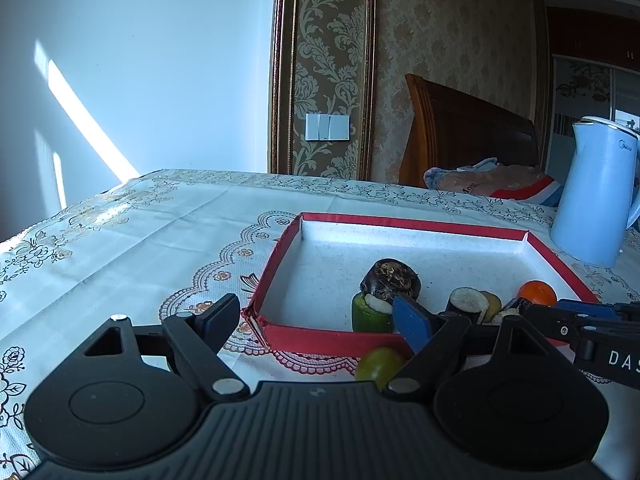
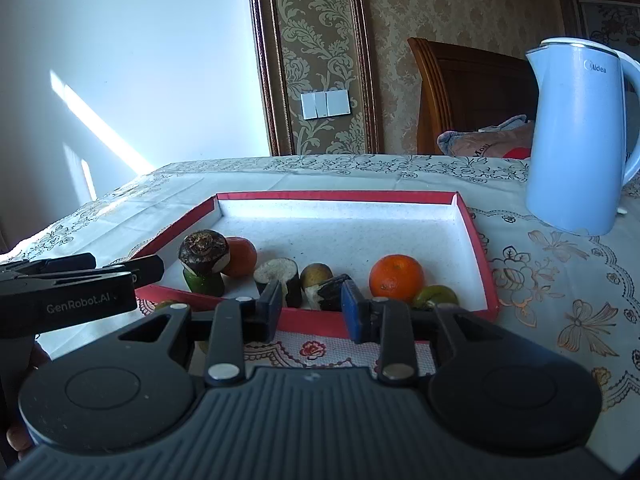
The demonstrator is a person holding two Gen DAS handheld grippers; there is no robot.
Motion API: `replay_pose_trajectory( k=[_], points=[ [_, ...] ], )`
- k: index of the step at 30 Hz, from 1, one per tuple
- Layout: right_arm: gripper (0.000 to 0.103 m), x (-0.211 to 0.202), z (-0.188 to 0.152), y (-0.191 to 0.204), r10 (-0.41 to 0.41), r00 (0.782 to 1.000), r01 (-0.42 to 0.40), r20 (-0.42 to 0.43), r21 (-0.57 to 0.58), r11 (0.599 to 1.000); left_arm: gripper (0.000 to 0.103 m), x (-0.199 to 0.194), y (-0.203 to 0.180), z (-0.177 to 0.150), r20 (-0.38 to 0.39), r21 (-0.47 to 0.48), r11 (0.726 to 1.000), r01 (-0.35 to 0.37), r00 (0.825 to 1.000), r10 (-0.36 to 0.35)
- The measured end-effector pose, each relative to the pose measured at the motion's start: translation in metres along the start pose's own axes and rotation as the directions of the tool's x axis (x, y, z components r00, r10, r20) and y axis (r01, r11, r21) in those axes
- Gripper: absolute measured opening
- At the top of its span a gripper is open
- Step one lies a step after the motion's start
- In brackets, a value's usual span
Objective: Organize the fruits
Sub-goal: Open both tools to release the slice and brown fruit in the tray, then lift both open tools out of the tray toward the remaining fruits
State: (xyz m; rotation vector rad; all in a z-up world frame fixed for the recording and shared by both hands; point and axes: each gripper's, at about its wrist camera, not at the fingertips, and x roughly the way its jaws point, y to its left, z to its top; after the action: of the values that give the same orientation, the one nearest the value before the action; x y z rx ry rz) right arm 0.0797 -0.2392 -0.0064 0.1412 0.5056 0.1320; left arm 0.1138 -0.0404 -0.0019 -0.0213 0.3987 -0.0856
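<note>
1. Left wrist view: my left gripper [image 1: 316, 320] stands spread wide and grasps nothing, poised at the near wall of the shallow red-rimmed white cardboard tray [image 1: 320, 338]. A small round green fruit [image 1: 378, 366] lies on the tablecloth just outside that wall, beside my right-hand finger. I should probably centre the fruit between both pads before clenching.
2. Right wrist view: my right gripper [image 2: 310, 306] is parted a little, empty, just short of the tray [image 2: 476, 248]; the round orange tangerine [image 2: 396, 277] sits inside.
</note>
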Motion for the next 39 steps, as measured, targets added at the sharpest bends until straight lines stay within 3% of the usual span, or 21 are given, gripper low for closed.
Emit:
replay_pose_trajectory(
  k=[18,23,39],
  points=[
    [0.031,-0.008,-0.013,0.014,0.043,0.998,-0.044,-0.034,-0.006,0.999,0.084,-0.009,0.018,-0.01,-0.021,-0.055,0.998,-0.01,1.0,0.009],
    [0.031,-0.007,-0.015,0.019,0.071,0.996,-0.072,-0.052,-0.006,0.997,0.084,-0.01,0.028,-0.01,-0.008,-0.102,0.993,-0.065,0.998,0.065],
    [0.031,0.017,-0.013,0.051,0.097,0.986,-0.106,-0.137,-0.06,0.992,0.084,-0.002,0.051,-0.012,-0.053,-0.229,0.971,-0.068,0.997,0.057]
  ],
)
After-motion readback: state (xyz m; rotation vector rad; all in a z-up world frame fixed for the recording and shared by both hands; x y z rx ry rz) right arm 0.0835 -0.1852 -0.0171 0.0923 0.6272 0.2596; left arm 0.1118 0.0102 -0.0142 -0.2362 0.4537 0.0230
